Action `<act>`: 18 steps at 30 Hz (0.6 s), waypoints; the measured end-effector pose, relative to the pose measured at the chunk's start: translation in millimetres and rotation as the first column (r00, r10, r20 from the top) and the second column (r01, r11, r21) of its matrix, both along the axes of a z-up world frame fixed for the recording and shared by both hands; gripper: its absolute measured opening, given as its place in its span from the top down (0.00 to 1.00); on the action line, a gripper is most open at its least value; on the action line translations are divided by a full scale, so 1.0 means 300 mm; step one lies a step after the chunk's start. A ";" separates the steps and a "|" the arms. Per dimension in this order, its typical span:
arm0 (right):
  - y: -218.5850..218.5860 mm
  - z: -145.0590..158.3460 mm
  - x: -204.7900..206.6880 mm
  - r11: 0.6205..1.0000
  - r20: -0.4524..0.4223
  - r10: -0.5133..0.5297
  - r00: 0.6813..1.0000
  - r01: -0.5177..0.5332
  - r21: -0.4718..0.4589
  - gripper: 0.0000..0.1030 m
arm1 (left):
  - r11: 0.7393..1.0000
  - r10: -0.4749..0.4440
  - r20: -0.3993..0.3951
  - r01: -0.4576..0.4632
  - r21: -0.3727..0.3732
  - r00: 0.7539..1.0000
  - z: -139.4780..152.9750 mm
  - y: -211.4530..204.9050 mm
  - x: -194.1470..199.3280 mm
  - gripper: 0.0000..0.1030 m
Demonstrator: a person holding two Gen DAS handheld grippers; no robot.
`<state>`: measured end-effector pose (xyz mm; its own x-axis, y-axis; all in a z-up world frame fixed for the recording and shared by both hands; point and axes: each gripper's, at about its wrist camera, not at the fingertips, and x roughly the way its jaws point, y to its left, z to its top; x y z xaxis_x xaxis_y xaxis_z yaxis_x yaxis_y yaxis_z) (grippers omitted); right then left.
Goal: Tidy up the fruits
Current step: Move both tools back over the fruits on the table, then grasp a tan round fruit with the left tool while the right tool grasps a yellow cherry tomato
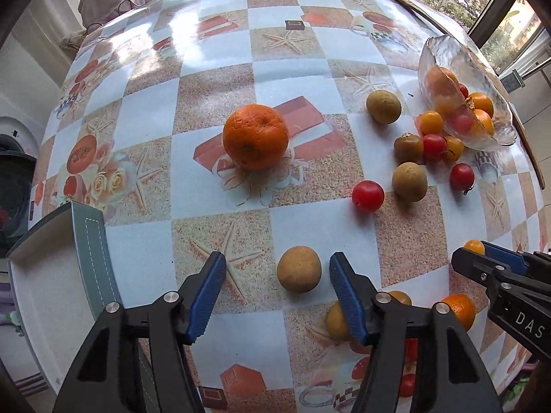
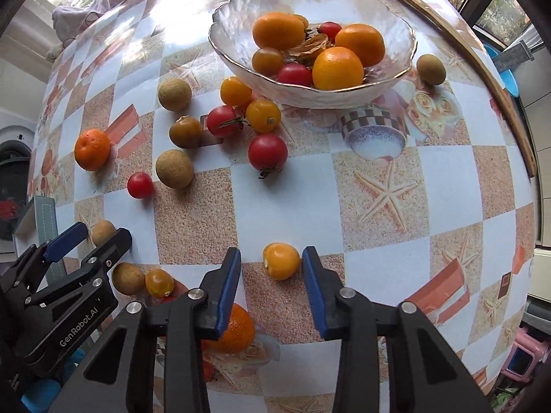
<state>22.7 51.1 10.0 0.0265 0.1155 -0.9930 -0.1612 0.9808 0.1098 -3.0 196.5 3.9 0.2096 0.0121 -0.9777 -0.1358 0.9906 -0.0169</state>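
Between my left gripper's (image 1: 278, 258) blue pads lies a tan longan (image 1: 299, 268) on the table, with clear gaps on both sides, wider on its left. A yellow cherry tomato (image 2: 280, 261) sits between the pads of my right gripper (image 2: 272, 253); the right pad is almost at its skin and the left pad stands apart. Both grippers point down at the tablecloth. A glass bowl (image 2: 237, 63) at the back holds oranges and tomatoes. A large orange (image 1: 255, 136) rests mid-table.
Several loose tomatoes (image 2: 268, 151) and longans (image 2: 174, 168) lie scattered before the bowl. An open grey box (image 1: 93, 241) stands at the table's left edge. An orange (image 2: 237, 330) lies under my right gripper. A cloth (image 1: 113, 0) sits far left. The table edge curves along the right.
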 end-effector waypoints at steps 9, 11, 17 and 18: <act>-0.066 0.019 -0.031 0.996 -0.006 -0.052 0.999 0.052 0.078 0.79 | 0.995 -0.013 0.043 0.017 -0.103 0.999 0.065 0.006 -0.026 0.76; -0.089 0.045 -0.042 0.995 0.008 -0.048 0.999 0.047 0.093 0.79 | 0.993 -0.012 0.063 0.020 -0.119 0.998 0.095 0.016 -0.048 0.76; -0.113 0.120 -0.067 0.992 0.032 -0.035 0.999 0.031 0.123 0.79 | 0.993 -0.031 0.122 0.045 -0.111 0.992 0.192 0.051 -0.107 0.76; -0.110 0.130 -0.070 0.992 0.034 -0.033 0.999 0.028 0.127 0.79 | 0.993 -0.026 0.128 0.041 -0.115 0.991 0.207 0.059 -0.121 0.76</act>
<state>1.7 18.2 49.1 0.0670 0.2383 -0.9689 -0.1373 0.9640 0.2276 -39.4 214.1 66.0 0.3297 -0.1099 -0.9377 -0.0922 0.9847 -0.1478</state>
